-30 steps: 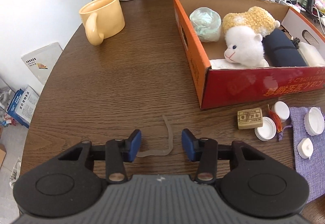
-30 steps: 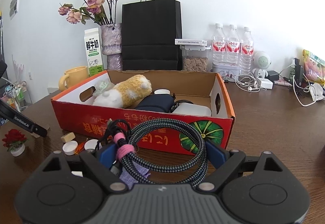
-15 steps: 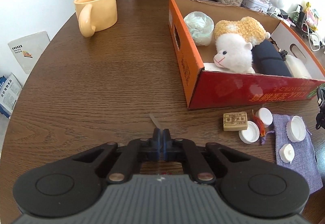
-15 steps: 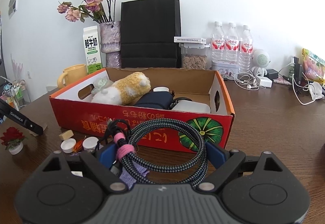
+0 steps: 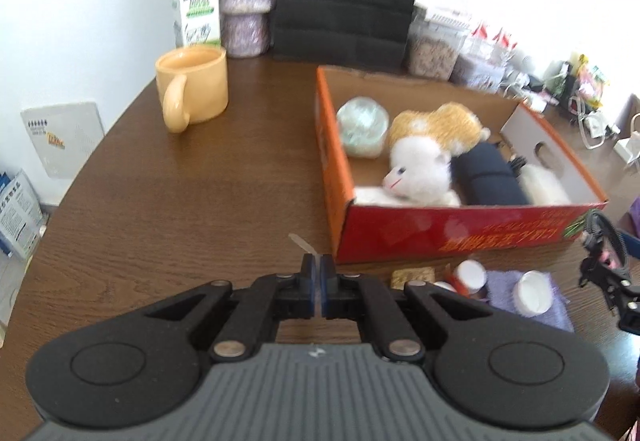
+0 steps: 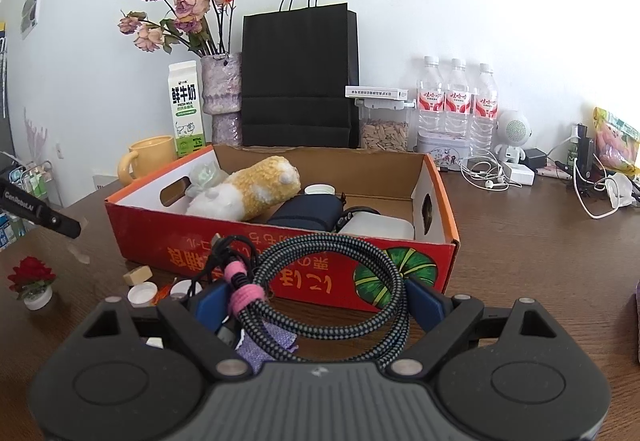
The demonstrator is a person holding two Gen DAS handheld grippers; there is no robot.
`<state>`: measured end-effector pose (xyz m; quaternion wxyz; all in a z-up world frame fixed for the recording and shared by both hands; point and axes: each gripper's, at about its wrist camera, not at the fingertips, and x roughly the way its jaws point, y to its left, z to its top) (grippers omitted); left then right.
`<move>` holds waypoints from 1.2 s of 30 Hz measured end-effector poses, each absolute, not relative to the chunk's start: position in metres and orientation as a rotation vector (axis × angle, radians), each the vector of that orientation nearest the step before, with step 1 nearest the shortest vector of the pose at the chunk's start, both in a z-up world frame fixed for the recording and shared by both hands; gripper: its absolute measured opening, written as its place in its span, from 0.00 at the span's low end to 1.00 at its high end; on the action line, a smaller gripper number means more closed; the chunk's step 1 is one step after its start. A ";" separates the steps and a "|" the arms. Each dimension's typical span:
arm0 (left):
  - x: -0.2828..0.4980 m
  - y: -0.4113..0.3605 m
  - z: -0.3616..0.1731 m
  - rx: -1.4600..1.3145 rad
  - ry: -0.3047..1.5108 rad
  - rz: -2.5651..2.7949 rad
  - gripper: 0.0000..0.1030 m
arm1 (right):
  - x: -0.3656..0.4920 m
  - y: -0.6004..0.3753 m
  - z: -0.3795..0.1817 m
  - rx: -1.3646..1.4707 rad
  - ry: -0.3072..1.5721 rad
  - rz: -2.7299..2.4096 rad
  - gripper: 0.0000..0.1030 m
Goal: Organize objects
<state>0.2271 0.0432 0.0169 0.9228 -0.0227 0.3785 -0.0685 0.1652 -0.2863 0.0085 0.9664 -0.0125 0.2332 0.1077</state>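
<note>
My left gripper (image 5: 319, 273) is shut on a pale rubbery strip (image 5: 298, 239), whose tip pokes out past the pads, above the brown table left of the red cardboard box (image 5: 460, 237). In the right wrist view the strip (image 6: 79, 253) hangs below that gripper's fingers (image 6: 60, 223). My right gripper (image 6: 316, 305) stands wide, its pads pressing on a coiled braided cable (image 6: 332, 253) with a pink tie, just in front of the box (image 6: 140, 225). A plush toy (image 5: 424, 161) and a dark pouch (image 5: 488, 181) lie in the box.
White bottle caps (image 5: 532, 293), a tan block (image 5: 412, 277) and a purple cloth (image 5: 558, 315) lie before the box. A yellow mug (image 5: 196, 89), milk carton, vase and black paper bag (image 6: 300, 77) stand behind. A small red flower pot (image 6: 32, 281) sits left; cables clutter the right.
The left gripper closed on the strip that lay on the table, then rose with it and tilted upward. The right gripper and its cable stayed still.
</note>
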 end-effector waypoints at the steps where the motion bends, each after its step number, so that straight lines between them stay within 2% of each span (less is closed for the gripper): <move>1: 0.224 0.040 0.022 -0.046 0.754 -0.149 0.03 | 0.165 -0.286 0.011 -0.028 0.466 0.219 0.88; 10: 0.203 -0.002 0.065 -0.085 0.524 -0.264 0.03 | 0.170 -0.282 0.033 -0.051 0.406 0.229 0.88; 14: 0.209 -0.025 0.070 -0.118 0.479 -0.306 0.03 | 0.178 -0.279 0.042 -0.061 0.383 0.235 0.88; 27: 0.255 -0.075 0.047 -0.177 0.420 -0.299 0.03 | 0.234 -0.276 0.055 -0.068 0.346 0.203 0.88; 36: 0.290 -0.079 0.010 -0.156 0.469 -0.237 0.03 | 0.271 -0.282 0.030 -0.041 0.388 0.166 0.88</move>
